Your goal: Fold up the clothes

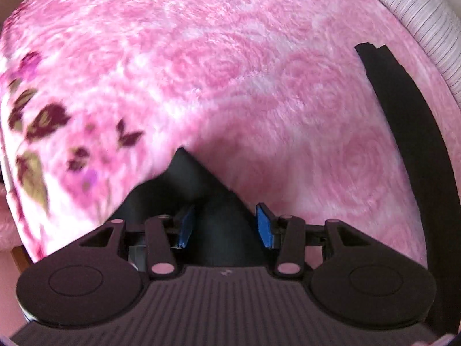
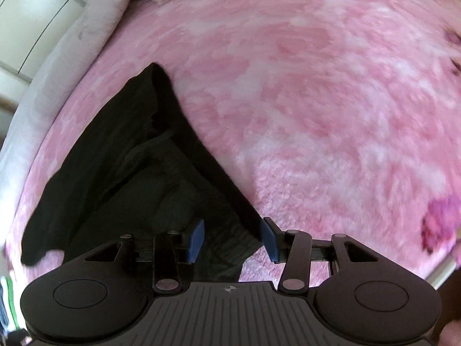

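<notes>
Here, black garment (image 2: 124, 158) on pink blanket (image 2: 317, 115), both claws seemingly released, straddling cloth.

A pink plush blanket (image 1: 230, 72) is covering the bed and filling most of both views. Rose swirls are showing in its pile. Dark maroon flowers and olive leaves (image 1: 34, 132) are running along its left part in the left wrist view; one maroon flower (image 2: 440, 225) is showing at the right edge of the right wrist view. A striped pale pillow (image 1: 417, 23) is lying along the blanket's upper right edge in the left wrist view. A whitish cushion (image 2: 72, 57) is bordering the blanket at upper left in the right wrist view. Beyond it, a pale tiled floor (image 2: 26, 8) is showing. Bright, even light is falling on the blanket.
</notes>
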The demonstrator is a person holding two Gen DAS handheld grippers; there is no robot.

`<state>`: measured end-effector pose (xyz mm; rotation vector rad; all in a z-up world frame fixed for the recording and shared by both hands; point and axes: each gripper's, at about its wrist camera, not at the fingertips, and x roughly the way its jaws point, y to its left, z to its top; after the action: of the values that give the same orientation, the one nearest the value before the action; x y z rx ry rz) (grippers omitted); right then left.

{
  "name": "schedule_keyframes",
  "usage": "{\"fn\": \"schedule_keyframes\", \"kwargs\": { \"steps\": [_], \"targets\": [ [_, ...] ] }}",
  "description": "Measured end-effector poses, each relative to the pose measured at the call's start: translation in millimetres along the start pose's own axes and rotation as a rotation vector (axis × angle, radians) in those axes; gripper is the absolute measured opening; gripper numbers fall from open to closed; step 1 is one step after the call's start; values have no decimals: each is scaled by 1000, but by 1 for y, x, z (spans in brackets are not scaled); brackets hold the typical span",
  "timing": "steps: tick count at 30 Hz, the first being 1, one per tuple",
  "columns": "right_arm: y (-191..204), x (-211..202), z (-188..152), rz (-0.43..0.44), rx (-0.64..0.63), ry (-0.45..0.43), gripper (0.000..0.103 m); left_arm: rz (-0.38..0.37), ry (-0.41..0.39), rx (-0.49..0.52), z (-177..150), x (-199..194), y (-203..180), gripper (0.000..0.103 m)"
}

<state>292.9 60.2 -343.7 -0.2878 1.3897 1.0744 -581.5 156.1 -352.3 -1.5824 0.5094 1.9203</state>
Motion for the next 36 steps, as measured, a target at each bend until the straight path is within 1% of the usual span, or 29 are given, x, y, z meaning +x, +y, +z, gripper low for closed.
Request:
{"fn": "schedule_keyframes", "kwargs": {
  "steps": [1,3,4,5,6,7,9,10,11,12,13,14,17,20,21,22,23,25,26,27,28,29,30,31,33,36],
  "targets": [
    [-1,1,-1,-6,22,-12,47,-1,11,1,3,4,0,42],
    [-3,2,-4,-18,60,-36,47,-14,28,38,6,10,-3,40],
    [-3,0,-4,-20,60,-45,47,-19,27,71,4,9,-5,28],
    [-2,-1,-5,-23,56,-53,47,-31,29,116,1,6,-6,9],
    [1,-2,-6,-27,32,-55,47,-44,30,162,-1,4,-8,7],
    [4,-1,-7,-35,-12,-53,47,-60,23,171,-3,0,-7,4],
    [12,0,-8,-55,-113,-36,47,-101,-8,172,-7,-14,-2,3],
    [17,2,-9,-69,-171,-24,38,-125,-28,173,-8,-22,0,3],
    [21,3,-10,-91,-237,-10,33,-148,-48,175,-10,-31,1,3],
    [25,5,-9,-107,-298,9,18,-174,-69,177,-11,-41,2,3],
    [26,5,-6,-111,-339,21,11,-206,-92,173,-11,-55,4,3],
    [25,3,-2,-100,-353,26,2,-238,-115,169,-11,-69,6,2],
    [18,-16,14,-41,-343,8,0,-351,-171,135,-2,-118,13,2],
    [10,-41,30,4,-307,-21,0,-432,-256,130,0,-177,31,2],
    [8,-49,33,15,-300,-30,0,-445,-280,135,-3,-194,39,2],
    [5,-57,36,33,-287,-30,0,-442,-299,147,-6,-207,48,2],
    [1,-64,38,39,-267,-26,0,-425,-304,162,-10,-213,58,2],
    [-7,-70,38,60,-207,-2,0,-352,-277,156,-22,-203,74,2],
    [-11,-68,35,82,-151,28,1,-319,-246,129,-28,-188,83,2],
    [-14,-65,31,102,-99,60,6,-292,-227,108,-34,-174,88,2],
    [-15,-58,22,109,-63,90,17,-264,-209,87,-40,-160,94,2],
    [-15,-52,13,108,-31,109,24,-244,-190,66,-46,-145,98,2],
    [-14,-46,6,114,-4,121,35,-229,-170,48,-50,-132,100,2],
    [-13,-39,0,120,24,134,39,-212,-159,41,-53,-122,101,2],
    [-9,-25,-10,110,71,162,39,-189,-150,34,-56,-110,102,2],
    [-5,-6,-12,64,81,180,39,-186,-154,34,-55,-105,104,2]
  ]
}}
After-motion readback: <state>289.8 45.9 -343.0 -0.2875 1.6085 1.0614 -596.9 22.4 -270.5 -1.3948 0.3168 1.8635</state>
